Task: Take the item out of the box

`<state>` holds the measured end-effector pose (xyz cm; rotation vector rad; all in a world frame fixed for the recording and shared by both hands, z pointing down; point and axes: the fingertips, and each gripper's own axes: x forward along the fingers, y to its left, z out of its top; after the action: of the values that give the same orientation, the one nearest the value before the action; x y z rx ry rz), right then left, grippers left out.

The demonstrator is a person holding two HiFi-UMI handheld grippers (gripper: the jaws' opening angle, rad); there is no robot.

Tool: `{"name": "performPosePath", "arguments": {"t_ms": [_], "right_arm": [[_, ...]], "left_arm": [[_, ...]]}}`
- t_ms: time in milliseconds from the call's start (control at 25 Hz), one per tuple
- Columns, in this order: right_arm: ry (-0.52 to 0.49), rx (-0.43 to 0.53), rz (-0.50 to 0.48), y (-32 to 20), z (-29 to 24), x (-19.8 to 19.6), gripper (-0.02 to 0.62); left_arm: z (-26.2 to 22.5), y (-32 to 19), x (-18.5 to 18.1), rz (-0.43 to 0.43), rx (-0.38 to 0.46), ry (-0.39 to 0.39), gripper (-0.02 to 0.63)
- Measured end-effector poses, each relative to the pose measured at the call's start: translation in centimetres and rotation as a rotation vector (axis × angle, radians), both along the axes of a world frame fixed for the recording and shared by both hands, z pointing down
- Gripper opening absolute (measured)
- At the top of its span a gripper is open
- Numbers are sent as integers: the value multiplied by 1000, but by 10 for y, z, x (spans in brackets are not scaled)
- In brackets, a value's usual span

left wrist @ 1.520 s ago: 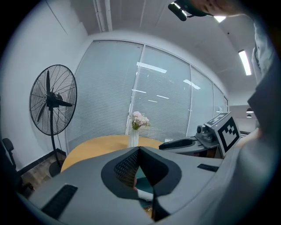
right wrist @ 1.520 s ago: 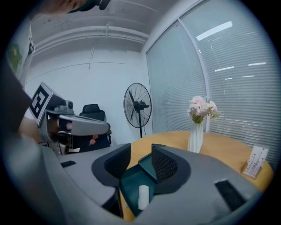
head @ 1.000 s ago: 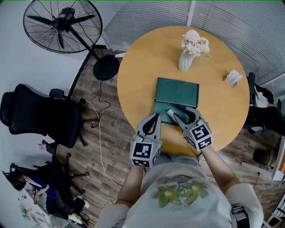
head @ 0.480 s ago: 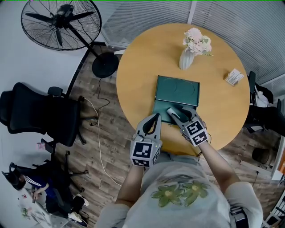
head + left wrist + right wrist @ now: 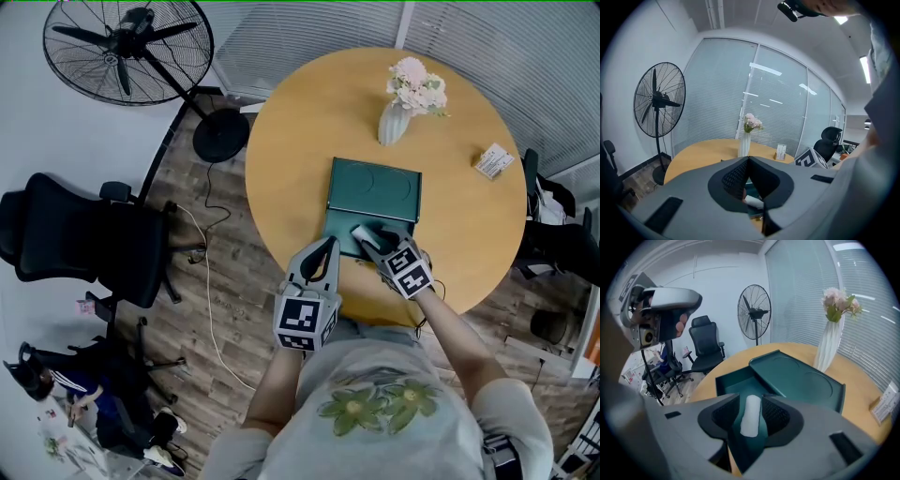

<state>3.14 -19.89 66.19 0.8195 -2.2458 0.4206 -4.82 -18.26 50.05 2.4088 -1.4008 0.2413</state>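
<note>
Straddling the white oblong item (image 5: pixel 751 416) with the right gripper (image 5: pixel 750 398), jaws standing apart, one pad on each side of it and no squeeze showing. Leaving the item lying flat on the floor of the box's (image 5: pixel 801 380) open near part, lengthwise along the jaws. Reaching in over the box's near wall from the person's side of the table (image 5: pixel 300 159). In the head view, covering most of the item (image 5: pixel 361 232) with the right gripper (image 5: pixel 378 242), only its far end peeking out.

Resting the dark green box (image 5: pixel 373 190) on the round wooden table, close to the near edge, with a flat green panel bearing two round imprints over its far half.

Holding the left gripper (image 5: pixel 330 244) just beside the box's near left corner, at the table's edge, jaws meeting at the tips and clamping nothing; pointing the left gripper (image 5: pixel 749 159) across the table toward the vase.

Sharing the table with a white vase of pink flowers (image 5: pixel 394 122) beyond the box and a small white pack (image 5: pixel 491 163) well apart to the right.

Looking past the table to the wood floor: finding a black standing fan (image 5: pixel 127 47) at the far left and a black office chair (image 5: pixel 80 239) nearer on the same side.
</note>
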Motion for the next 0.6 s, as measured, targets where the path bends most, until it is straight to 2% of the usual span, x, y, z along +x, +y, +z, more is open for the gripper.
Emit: {"name": "performPosePath", "arguments": {"t_ms": [480, 560, 600], "right_arm": [[94, -96, -25, 2, 39, -2, 153], [107, -123, -30, 4, 45, -2, 210], [114, -133, -33, 5, 47, -2, 212]], "left_arm": [[3, 3, -4, -4, -6, 3, 2], [3, 4, -4, -3, -8, 4, 2], [4, 5, -4, -3, -10, 4, 2]]}}
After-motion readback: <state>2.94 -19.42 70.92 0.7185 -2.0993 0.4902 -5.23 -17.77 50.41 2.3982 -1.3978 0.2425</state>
